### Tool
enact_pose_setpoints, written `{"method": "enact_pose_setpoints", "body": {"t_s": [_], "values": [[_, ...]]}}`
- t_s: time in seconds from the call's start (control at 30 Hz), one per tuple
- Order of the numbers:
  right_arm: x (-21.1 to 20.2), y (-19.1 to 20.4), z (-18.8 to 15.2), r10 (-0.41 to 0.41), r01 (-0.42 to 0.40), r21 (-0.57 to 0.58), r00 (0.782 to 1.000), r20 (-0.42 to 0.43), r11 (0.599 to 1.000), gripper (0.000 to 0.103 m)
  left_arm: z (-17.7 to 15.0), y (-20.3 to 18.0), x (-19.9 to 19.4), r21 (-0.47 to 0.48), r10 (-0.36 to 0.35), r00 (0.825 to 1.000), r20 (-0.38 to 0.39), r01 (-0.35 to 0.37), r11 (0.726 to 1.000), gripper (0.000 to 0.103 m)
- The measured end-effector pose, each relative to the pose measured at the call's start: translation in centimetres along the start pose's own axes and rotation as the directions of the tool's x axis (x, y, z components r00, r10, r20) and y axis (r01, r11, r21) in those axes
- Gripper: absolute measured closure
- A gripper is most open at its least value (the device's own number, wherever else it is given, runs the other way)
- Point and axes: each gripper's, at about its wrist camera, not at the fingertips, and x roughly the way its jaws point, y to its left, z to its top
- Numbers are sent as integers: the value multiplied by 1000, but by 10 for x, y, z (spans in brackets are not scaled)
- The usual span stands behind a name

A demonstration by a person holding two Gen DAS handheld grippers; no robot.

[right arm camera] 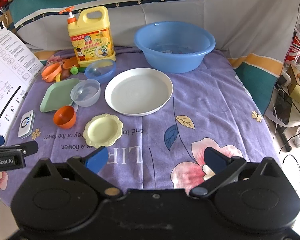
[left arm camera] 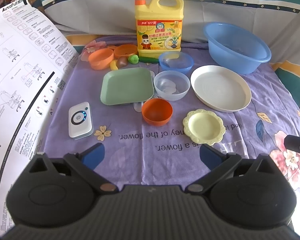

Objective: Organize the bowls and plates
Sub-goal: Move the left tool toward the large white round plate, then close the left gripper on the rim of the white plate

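Clutter [left arm camera: 122,60] behind green plate [left arm camera: 127,86] partly hidden, possibly toy food.

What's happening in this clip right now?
Nothing is being handled yet. The left gripper and right gripper hover open and empty over the purple cloth. The white plate, green square plate, yellow scalloped plate, orange bowl and two clear bowls all sit separately, unstacked.

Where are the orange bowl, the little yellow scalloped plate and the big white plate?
orange bowl [left arm camera: 157,111], left wrist view, on its inner wall.
yellow scalloped plate [right arm camera: 103,130], right wrist view, on its flat centre.
white plate [right arm camera: 139,93], right wrist view, on its flat centre.
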Motion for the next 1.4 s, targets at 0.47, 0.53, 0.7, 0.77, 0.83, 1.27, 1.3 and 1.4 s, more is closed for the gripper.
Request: {"method": "enact_pose_setpoints", "body": {"t_s": [0.47, 0.53, 0.7, 0.77, 0.83, 1.27, 1.3, 1.4], "values": [[19, -1, 3, -1, 1, -3, 1000, -17, 1000, 0, -5, -3, 22, 12, 3, 1000, 13, -3, 1000, 0], [26, -3, 5, -5, 5, -4, 1000, -16, 1000, 0, -2, -6, 26, 26, 11, 999, 35, -12, 1000, 0], [50, -17, 15, -1, 1, 21, 1000, -16, 1000, 0, 6, -16, 47, 18, -48, 999, 18, 47, 999, 0], [64, -27, 22, 15, -14, 43, 1000, -26, 999, 0, 12, -25, 54, 30, -76, 997, 33, 75, 997, 0], [80, -36, 31, 29, -26, 71, 999, -41, 997, 0, 18, -36, 62, 44, -94, 995, 34, 92, 995, 0], [197, -74, 97, 46, -42, 126, 999, -27, 991, 23, 41, -68, 138, 118, -66, 996, -56, 73, 990, 0], [205, -74, 100, 46, -42, 123, 999, -28, 992, 25, 43, -70, 141, 116, -74, 996, -52, 79, 990, 0], [230, -73, 109, 46, -42, 99, 998, -36, 994, 48, 50, -77, 149, 113, -95, 995, -42, 99, 989, 3]]}}
